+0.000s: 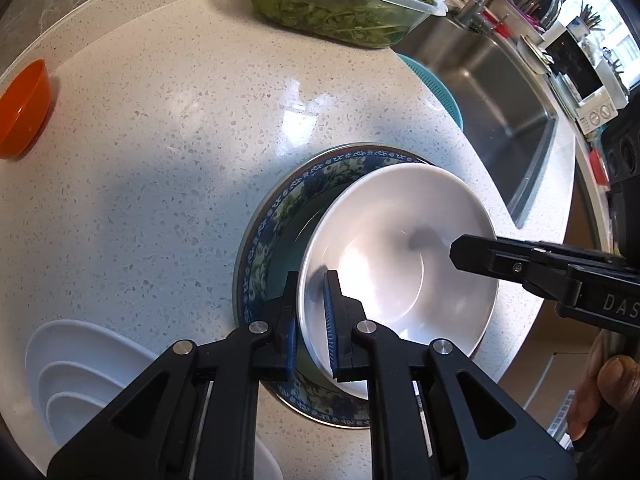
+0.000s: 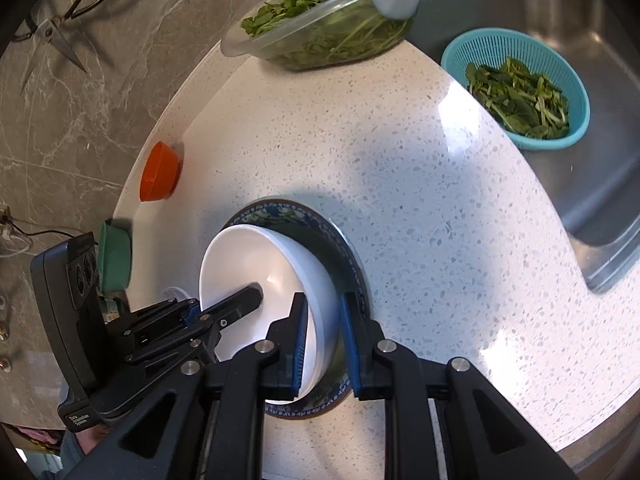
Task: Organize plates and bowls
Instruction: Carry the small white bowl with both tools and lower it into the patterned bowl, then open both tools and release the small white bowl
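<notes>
A white bowl (image 1: 400, 256) sits tilted inside a blue-patterned plate (image 1: 276, 216) on the speckled counter. My left gripper (image 1: 310, 316) is shut on the bowl's near rim, one finger inside and one outside. My right gripper (image 2: 324, 344) straddles the opposite rim of the bowl (image 2: 256, 264), with a small gap at its outer pad, above the plate (image 2: 344, 248). The right gripper's finger also shows in the left wrist view (image 1: 492, 258). An orange bowl (image 1: 24, 112) stands at the counter's far left edge. White stacked dishes (image 1: 80, 372) lie at the near left.
A clear tub of greens (image 1: 340, 0) stands at the back of the counter. A steel sink (image 2: 580, 80) at the right holds a teal colander (image 2: 516, 88) with leaves. A green bowl (image 2: 114, 256) sits beside the orange bowl (image 2: 158, 178). Scissors (image 2: 60, 20) lie on the grey surface.
</notes>
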Demonstrator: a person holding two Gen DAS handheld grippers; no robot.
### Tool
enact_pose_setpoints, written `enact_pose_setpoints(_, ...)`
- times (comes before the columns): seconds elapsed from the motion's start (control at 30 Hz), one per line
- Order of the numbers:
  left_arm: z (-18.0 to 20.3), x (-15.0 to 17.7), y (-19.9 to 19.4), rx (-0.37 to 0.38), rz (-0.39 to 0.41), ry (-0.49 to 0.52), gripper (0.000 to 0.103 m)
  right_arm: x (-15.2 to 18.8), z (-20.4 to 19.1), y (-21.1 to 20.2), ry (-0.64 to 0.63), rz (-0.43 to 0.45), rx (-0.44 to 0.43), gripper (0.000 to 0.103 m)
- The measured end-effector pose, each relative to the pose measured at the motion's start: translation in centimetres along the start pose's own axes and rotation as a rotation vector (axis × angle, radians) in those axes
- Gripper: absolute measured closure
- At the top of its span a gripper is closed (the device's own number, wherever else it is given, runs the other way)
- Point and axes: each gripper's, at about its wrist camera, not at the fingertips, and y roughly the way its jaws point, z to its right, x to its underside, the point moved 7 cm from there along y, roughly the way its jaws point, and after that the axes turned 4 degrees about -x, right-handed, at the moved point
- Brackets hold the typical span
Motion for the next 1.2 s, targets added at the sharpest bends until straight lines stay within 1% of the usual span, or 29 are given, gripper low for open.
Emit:
enact_pose_setpoints(0.13,0.7,-0.5,0.8,-0.022,0.015,0.007,0.091,0.0,-0.5,0.1,-0.051,-0.001,0.059,0.082)
enact_pose_setpoints(0.17,0.9,-0.5,0.9,-0.025,0.015,0.01,0.09,0.0,-0.6,0.2,-0.064,-0.001,0.074,0.082)
enact_pose_setpoints(0.23,0.9,-0.4,0.7,-0.012,0.014,0.009,0.084,0.0,-0.6,0.2,-0.067,-0.004,0.08,0.082)
enact_pose_setpoints(0.27,1.1,-0.4,0.6,0.006,0.017,0.008,0.078,0.0,-0.6,0.2,-0.066,-0.006,0.08,0.082)
enact_pose_setpoints(0.3,1.2,-0.3,0.4,0.016,0.018,0.01,0.067,0.0,-0.6,0.2,-0.065,-0.006,0.081,0.082)
enact_pose_setpoints(0.33,1.5,-0.2,0.3,0.039,0.025,0.014,0.06,0.1,-0.6,0.2,-0.064,-0.007,0.082,0.083)
enact_pose_setpoints(0.37,1.9,-0.3,0.2,0.056,0.029,0.019,0.047,0.1,-0.7,0.3,-0.065,-0.008,0.083,0.083)
enact_pose_setpoints(0.4,2.2,-0.2,0.1,0.063,0.031,0.025,0.039,0.1,-0.8,0.3,-0.066,-0.009,0.084,0.084)
enact_pose_setpoints(0.47,2.5,-0.1,0.1,0.066,0.032,0.033,0.033,0.2,-0.9,0.5,-0.07,-0.01,0.09,0.085)
enact_pose_setpoints(0.5,2.6,-0.1,0.1,0.073,0.034,0.034,0.031,0.2,-1.0,0.5,-0.073,-0.01,0.095,0.085)
enact_pose_setpoints(0.63,2.7,-0.2,-0.4,0.095,0.046,0.023,0.029,0.2,-1.0,0.5,-0.065,-0.013,0.098,0.085)
enact_pose_setpoints(0.7,2.6,-0.3,-0.9,0.102,0.057,0.02,0.024,0.3,-1.0,0.3,-0.064,-0.011,0.099,0.085)
enact_pose_setpoints(0.9,2.0,-0.7,-2.6,0.116,0.088,0.01,0.021,0.1,-0.9,-0.3,-0.048,0.008,0.086,0.084)
enact_pose_setpoints(1.03,1.8,-0.5,-4.6,0.15,0.106,-0.008,0.02,-0.2,-1.5,-1.3,-0.045,0.035,0.052,0.071)
enact_pose_setpoints(1.1,1.7,-0.4,-5.9,0.185,0.131,-0.021,0.02,-0.2,-2.1,-2.4,-0.052,0.061,0.009,0.066)
enact_pose_setpoints(1.13,1.4,-0.4,-6.8,0.208,0.151,-0.029,0.02,-0.1,-2.3,-2.9,-0.056,0.073,-0.005,0.056)
enact_pose_setpoints(1.17,0.8,-0.4,-7.6,0.226,0.169,-0.037,0.014,-0.1,-2.5,-3.5,-0.059,0.091,-0.02,0.043)
enact_pose_setpoints(1.2,0.0,-0.4,-8.4,0.238,0.186,-0.048,0.007,0.0,-2.5,-4.2,-0.059,0.116,-0.051,0.036)
